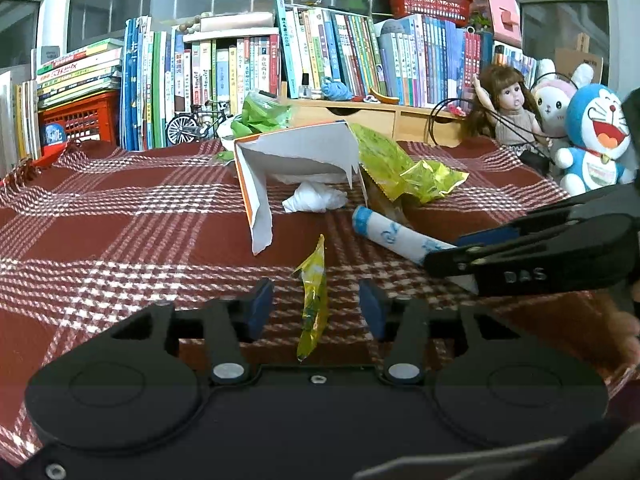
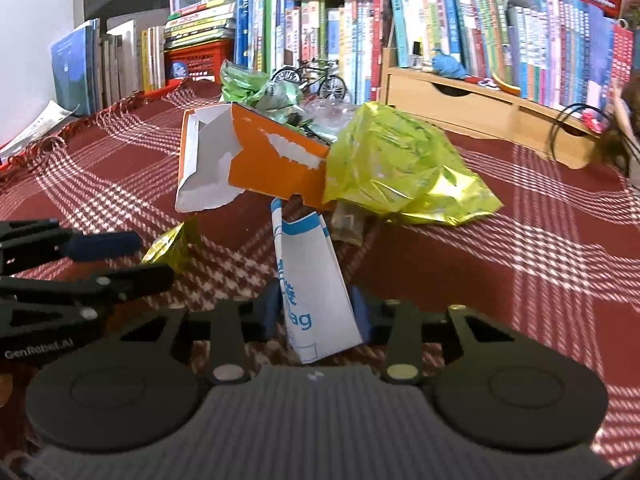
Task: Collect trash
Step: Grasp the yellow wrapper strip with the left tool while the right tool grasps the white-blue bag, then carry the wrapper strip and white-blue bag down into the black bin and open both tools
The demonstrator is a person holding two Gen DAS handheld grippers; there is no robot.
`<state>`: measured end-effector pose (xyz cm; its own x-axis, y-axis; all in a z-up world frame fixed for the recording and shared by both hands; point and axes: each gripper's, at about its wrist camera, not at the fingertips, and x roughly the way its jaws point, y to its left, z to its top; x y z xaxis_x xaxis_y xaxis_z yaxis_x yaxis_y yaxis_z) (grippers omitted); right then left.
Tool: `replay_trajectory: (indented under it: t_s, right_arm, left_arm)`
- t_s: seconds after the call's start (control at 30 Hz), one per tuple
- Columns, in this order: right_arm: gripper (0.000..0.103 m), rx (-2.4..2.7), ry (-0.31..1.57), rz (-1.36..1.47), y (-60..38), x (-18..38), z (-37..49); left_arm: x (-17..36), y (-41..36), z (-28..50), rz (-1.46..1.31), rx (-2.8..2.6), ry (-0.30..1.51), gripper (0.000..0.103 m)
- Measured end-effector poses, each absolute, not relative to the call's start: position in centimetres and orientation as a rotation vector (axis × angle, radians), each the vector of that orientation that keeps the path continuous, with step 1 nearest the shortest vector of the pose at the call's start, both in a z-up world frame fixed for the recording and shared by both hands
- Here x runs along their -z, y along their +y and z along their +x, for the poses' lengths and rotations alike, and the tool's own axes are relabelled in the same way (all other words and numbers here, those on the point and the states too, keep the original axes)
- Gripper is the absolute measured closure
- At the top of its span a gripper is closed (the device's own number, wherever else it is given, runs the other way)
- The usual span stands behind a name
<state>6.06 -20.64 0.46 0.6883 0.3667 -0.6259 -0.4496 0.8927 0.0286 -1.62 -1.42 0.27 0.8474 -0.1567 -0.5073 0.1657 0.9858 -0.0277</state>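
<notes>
On the red plaid cloth [image 1: 120, 216] lies a heap of trash: a torn orange-and-white carton [image 1: 296, 160] [image 2: 256, 156], a yellow-green foil bag [image 1: 400, 164] [image 2: 400, 168], a crumpled white tissue [image 1: 316, 198] and a green plastic bag [image 1: 260, 116]. My left gripper [image 1: 316, 310] is open, with a thin yellow wrapper strip [image 1: 314, 304] standing between its blue pads [image 1: 260, 308], apart from both. My right gripper [image 2: 316, 314] is shut on a white-and-blue paper bag [image 2: 316, 300] [image 1: 396, 236], just in front of the carton. The two grippers are close together.
Rows of books [image 1: 320, 48] line the back. A wooden drawer unit [image 2: 460, 104], a model bicycle [image 1: 192, 124] and a red basket [image 1: 80, 116] stand before them. A doll [image 1: 508, 108] and plush toys [image 1: 596, 136] sit at the right edge.
</notes>
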Motion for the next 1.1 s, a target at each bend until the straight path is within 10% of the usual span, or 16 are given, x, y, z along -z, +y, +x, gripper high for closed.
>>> replay_trajectory:
  t_s: [0.17, 0.3, 0.77, 0.83, 1.1]
  right_arm:
    - [0.061, -0.427, 0.657, -0.122, -21.3, -0.3, 5.0]
    - [0.062, -0.408, 0.649, -0.099, -21.6, -0.2, 4.0]
    - [0.065, -0.38, 0.624, -0.034, -22.5, -0.3, 0.7]
    - [0.036, -0.384, 0.626, -0.059, -22.3, 0.0, 0.7]
    - [0.016, -0.349, 0.594, -0.145, -20.6, 1.7, 2.4]
  left_arm:
    - [0.3, -2.1, 0.1, 0.027, 0.163, 0.553, 0.048]
    - [0.8, -2.0, 1.3, -0.018, 0.159, 0.602, 0.095]
    - [-1.0, -2.3, -2.8, 0.01, 0.19, 0.54, 0.098]
    - [-1.1, -2.3, -3.2, 0.013, 0.192, 0.538, 0.098]
    - [-1.0, -2.4, -3.6, 0.014, 0.198, 0.553, 0.098]
